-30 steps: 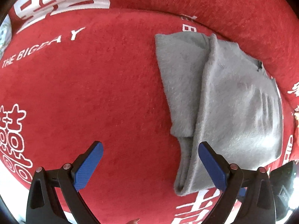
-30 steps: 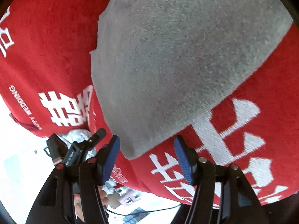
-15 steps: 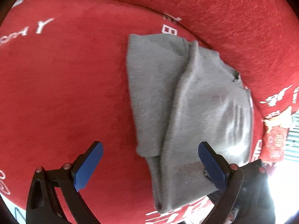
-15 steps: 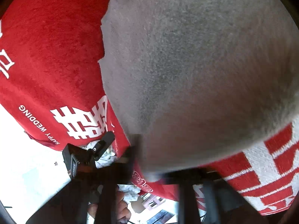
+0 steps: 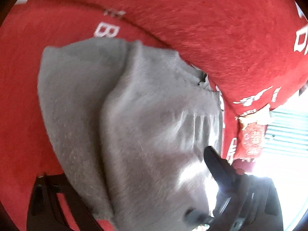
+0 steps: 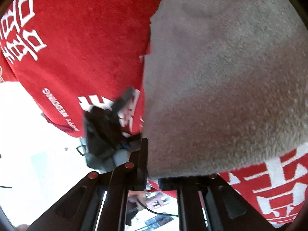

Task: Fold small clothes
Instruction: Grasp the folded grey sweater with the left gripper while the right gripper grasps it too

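Lifted since earlier, grey garment (image 5: 146, 127) runs lengthwise away, right gripper (image 6: 152, 175) clamping its near corner.

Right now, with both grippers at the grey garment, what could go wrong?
The right gripper pinches only the edge of the grey garment; lifting may pull it free. The jaws of the left gripper have just been closing with stacked layers between them; it could catch the red blanket too.

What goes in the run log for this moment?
right tongs: shut on grey cloth | left tongs: closing around cloth, not gripping | surface: red blanket
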Tool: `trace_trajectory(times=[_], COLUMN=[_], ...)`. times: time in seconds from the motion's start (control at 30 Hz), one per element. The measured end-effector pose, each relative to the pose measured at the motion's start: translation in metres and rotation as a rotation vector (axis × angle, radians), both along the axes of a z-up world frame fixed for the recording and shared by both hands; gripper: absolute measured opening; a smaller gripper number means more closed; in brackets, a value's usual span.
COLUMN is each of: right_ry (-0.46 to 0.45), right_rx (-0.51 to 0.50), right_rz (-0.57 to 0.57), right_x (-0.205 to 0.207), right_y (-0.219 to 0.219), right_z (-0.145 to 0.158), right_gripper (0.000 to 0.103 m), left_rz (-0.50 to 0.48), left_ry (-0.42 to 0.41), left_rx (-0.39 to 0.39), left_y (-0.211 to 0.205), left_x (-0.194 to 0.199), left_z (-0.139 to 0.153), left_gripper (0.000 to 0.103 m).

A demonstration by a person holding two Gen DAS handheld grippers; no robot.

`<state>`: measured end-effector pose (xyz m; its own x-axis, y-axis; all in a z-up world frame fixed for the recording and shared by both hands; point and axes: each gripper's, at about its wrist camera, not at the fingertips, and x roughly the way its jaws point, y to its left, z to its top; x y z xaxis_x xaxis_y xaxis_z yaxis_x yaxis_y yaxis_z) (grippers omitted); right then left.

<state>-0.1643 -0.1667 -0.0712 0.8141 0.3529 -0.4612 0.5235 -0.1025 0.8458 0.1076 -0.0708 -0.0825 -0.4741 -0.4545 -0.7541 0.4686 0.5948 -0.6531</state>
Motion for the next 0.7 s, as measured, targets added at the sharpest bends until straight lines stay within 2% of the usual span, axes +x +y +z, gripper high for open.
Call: trace_trajectory(times=[0.03, 0.07, 0.1, 0.2, 0.33, 0.4, 0.43, 0.5, 0.53, 0.6, 0.67, 0.7], right_ry=[0.037, 0.081, 0.105, 0.195, 0.251, 0.278, 0.29, 0.304, 0.334, 0.38, 0.402, 0.41], right_rx=[-0.001, 0.001, 0.005, 0.009, -0.094, -0.179, -0.248, -0.332, -0.387, -0.459, -0.512, -0.531], right_rz=[0.025, 0.053, 0.074, 0.171, 0.215, 0.201, 0.181, 0.156, 0.149, 0.151, 0.165, 0.185], right_x=[-0.001, -0.002, -0.004, -0.014, -0.038, -0.045, -0.048, -0.049, -0.046, -0.038, -0.024, -0.014], right_y=[0.003, 0.007, 0.008, 0.011, -0.014, -0.033, -0.048, -0.068, -0.082, -0.097, -0.109, -0.113], right_z=[-0.002, -0.005, -0.006, -0.008, 0.014, 0.028, 0.039, 0.049, 0.053, 0.054, 0.05, 0.045], right_gripper=[0.008, 0.01, 0.012, 0.017, 0.049, 0.049, 0.049, 0.027, 0.01, 0.008, 0.007, 0.007], left_rz=[-0.016, -0.037, -0.052, -0.09, -0.112, -0.1, -0.095, -0.096, -0.1, -0.116, -0.128, -0.129], left_ry=[-0.026, -0.049, -0.072, -0.141, -0.203, -0.198, -0.199, -0.213, -0.228, -0.268, -0.303, -0.317], left_rx=[0.016, 0.041, 0.063, 0.101, 0.158, 0.158, 0.164, 0.176, 0.18, 0.188, 0.178, 0.168], left_y=[-0.004, -0.007, -0.009, -0.013, -0.016, -0.018, -0.019, -0.022, -0.025, -0.027, -0.029, -0.029], left_x=[-0.003, -0.007, -0.01, -0.018, -0.024, -0.025, -0.026, -0.028, -0.031, -0.035, -0.038, -0.038], left_z=[0.0, -0.001, -0.003, -0.005, -0.01, -0.011, -0.008, -0.008, -0.007, -0.003, 0.002, 0.006], left_gripper=[0.062, 0.049, 0.046, 0.046, 0.047, 0.051, 0.051, 0.051, 0.051, 0.043, 0.022, 0.018])
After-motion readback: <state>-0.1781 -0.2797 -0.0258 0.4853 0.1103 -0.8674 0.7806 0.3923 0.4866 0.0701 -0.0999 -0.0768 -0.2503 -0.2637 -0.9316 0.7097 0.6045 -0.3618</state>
